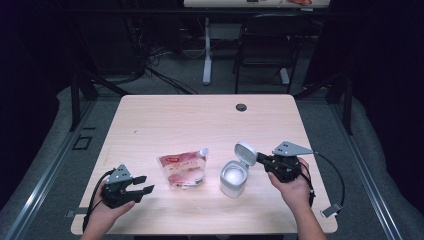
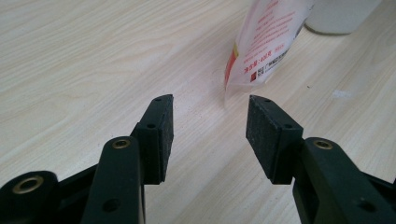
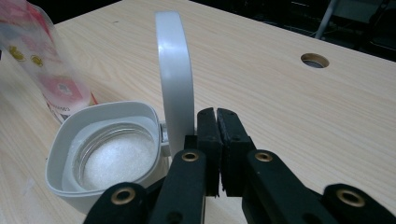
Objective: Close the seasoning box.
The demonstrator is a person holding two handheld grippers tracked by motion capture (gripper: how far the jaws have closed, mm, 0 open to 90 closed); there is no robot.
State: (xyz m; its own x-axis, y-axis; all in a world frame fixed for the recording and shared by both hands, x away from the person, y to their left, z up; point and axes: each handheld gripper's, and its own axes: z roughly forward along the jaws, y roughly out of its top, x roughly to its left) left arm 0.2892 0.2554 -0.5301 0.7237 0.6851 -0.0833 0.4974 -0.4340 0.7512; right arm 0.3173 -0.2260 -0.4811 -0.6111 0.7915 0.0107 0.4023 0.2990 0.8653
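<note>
**Lid up, pouch flat, your two grippers either side**

While the wooden table [image 1: 165, 115] carries everything, you have your work gathered along its near half. Largest of the things on it is the red-and-white spouted pouch [image 1: 183, 169], lying flat near the middle with its cap pointing toward the far right. Just to its right stands the white container [image 1: 233, 179], upright, with white granules visible inside its round mouth. Its hinged lid [image 1: 245, 151] is flipped open and stands raised at the far right edge of the container.

Your right gripper [image 1: 262, 159] sits right against that lid; its jaws are pressed together with nothing between them, and their side touches the lid's outer face. Your left gripper [image 1: 143, 184] rests low at the near left of the table, jaws spread apart and unloaded, aimed at the pouch's bottom edge, which lies close ahead of the tips without touching them.
</note>
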